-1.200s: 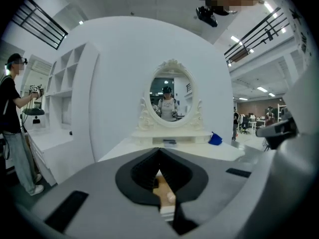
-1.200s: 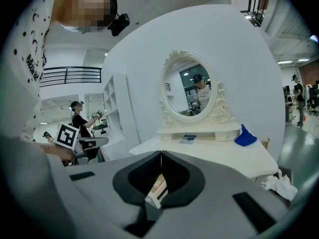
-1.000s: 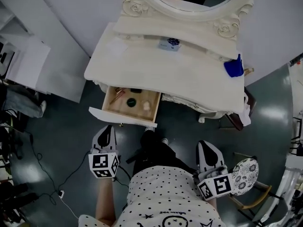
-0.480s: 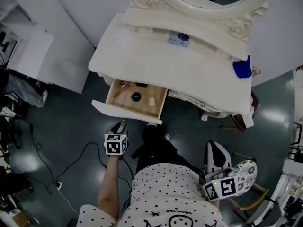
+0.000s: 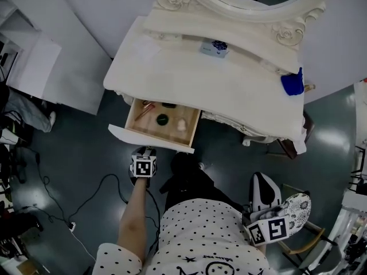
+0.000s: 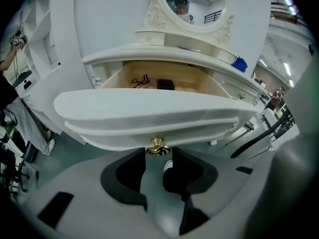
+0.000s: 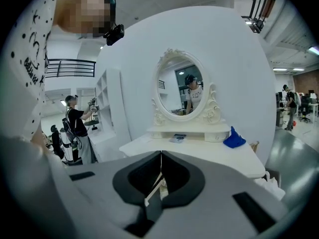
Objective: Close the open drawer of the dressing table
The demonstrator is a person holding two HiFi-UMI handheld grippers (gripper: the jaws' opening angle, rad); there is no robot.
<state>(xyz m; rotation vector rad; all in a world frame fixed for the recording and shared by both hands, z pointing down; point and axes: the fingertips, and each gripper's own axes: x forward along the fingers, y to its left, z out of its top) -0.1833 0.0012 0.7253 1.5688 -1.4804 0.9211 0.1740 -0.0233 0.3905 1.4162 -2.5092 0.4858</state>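
The left gripper point(image 5: 145, 152) has come down by the gold knob point(image 6: 157, 147) of the open drawer point(image 5: 150, 140), jaws spreading, empty, so it looks ready to push; the right gripper point(image 7: 160, 154) is pressed together.

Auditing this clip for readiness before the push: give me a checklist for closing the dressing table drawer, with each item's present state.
1. Drawer pulled out, front panel reachable: ok.
2. Left gripper lined up with the gold knob: ok. Its jaws are opening, with the knob at the mouth of the gap and the pads not pressing it.
3. Contents, curler and black case, lie inside the tray with nothing over the rim: ok.
4. Right gripper shut, held away from the drawer: ok.
5. Runners free behind the drawer: cannot tell.
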